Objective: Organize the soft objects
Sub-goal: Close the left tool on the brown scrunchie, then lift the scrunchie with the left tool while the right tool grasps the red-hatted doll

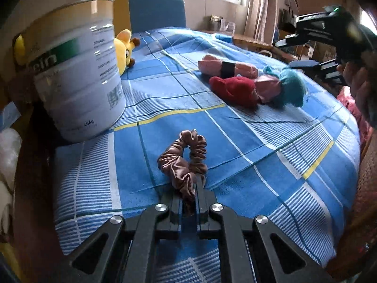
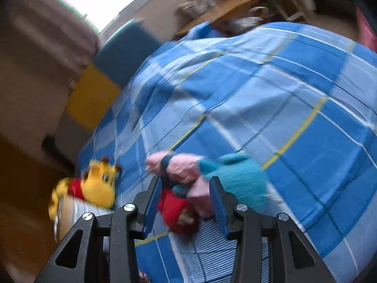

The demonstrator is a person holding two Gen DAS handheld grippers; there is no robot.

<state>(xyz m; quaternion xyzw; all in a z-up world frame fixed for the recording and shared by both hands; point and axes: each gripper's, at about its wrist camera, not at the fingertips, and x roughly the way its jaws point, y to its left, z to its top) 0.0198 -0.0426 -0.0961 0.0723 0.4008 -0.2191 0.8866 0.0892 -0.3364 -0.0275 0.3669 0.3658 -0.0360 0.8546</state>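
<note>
My left gripper (image 1: pixel 190 184) is shut on a brown satin scrunchie (image 1: pixel 182 158), which rests on the blue plaid bed cover (image 1: pixel 259 141). A large white tin (image 1: pixel 77 70) stands open at the left. Farther right lies a pile of soft things: a red one (image 1: pixel 233 89), a pink one (image 1: pixel 268 87), a teal one (image 1: pixel 292 87) and a pink roll with a black band (image 1: pixel 226 68). My right gripper (image 2: pixel 186 188) is open above that pile (image 2: pixel 188 179); it also shows in the left wrist view (image 1: pixel 304 52). A yellow plush toy (image 1: pixel 123 49) lies behind the tin (image 2: pixel 70 214).
A blue chair back (image 1: pixel 156 11) stands beyond the bed. A wooden desk (image 1: pixel 254 40) with clutter is at the far right under the window. The bed's edge runs along the right and near side.
</note>
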